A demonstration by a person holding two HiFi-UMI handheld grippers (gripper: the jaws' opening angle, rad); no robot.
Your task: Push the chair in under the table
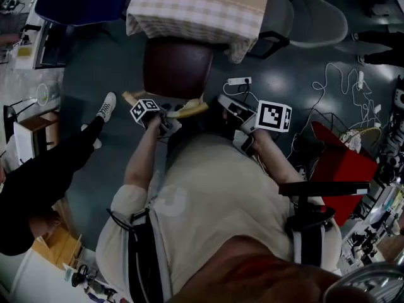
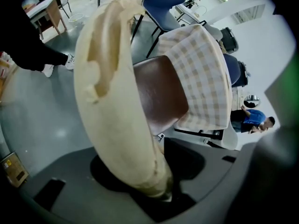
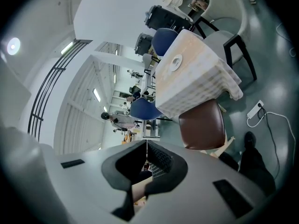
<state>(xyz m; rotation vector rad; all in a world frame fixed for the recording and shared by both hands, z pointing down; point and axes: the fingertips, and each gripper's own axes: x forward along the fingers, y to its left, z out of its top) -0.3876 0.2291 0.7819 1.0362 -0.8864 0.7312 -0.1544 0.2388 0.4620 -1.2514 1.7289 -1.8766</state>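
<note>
Overhead light glints off a glossy, dark grey-green floor [image 1: 95, 74] in a busy workshop, where a blue chair [image 1: 82, 2] and a pale grey armchair [image 1: 322, 21] stand at the far side, a white power strip [image 1: 238, 81] lies on the ground, and strip lights [image 3: 97, 95] run beside a tall white wall [image 3: 107, 13]

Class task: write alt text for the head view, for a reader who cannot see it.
Seen from above, a person holds the left claw around the pale backrest of a brown-seated chair, the shut right claw beside it. The chair sits partly under a check-clothed table.
</note>
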